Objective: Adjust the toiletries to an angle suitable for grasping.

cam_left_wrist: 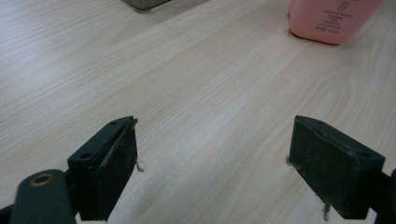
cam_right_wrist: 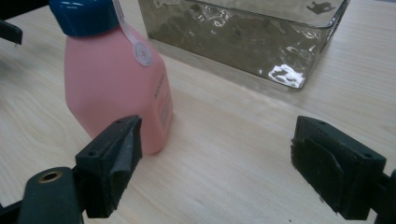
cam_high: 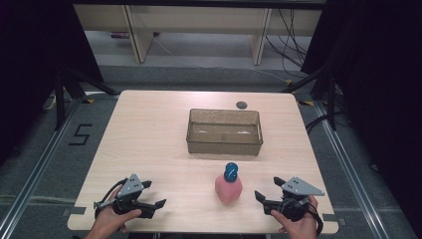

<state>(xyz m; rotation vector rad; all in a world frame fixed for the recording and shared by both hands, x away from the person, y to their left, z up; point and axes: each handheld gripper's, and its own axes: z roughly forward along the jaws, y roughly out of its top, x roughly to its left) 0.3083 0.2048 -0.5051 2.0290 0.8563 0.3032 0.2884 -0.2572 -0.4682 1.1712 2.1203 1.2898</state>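
Right claw (cam_high: pixel 267 191) spread wide, pink bottle (cam_high: pixel 228 186) upright just to its left, left claw (cam_high: pixel 154 194) spread, farther off

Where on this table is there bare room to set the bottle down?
Free: the wide left half of the table, beyond the left hand-held gripper and left of the clear bin; also the strip right of the bin. The bin is empty. Tightest: between pink bottle and right hand-held gripper.

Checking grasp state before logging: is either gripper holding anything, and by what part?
Nothing is held. The left gripper and the right gripper both stand open over bare table; the pink bottle stands untouched between them.
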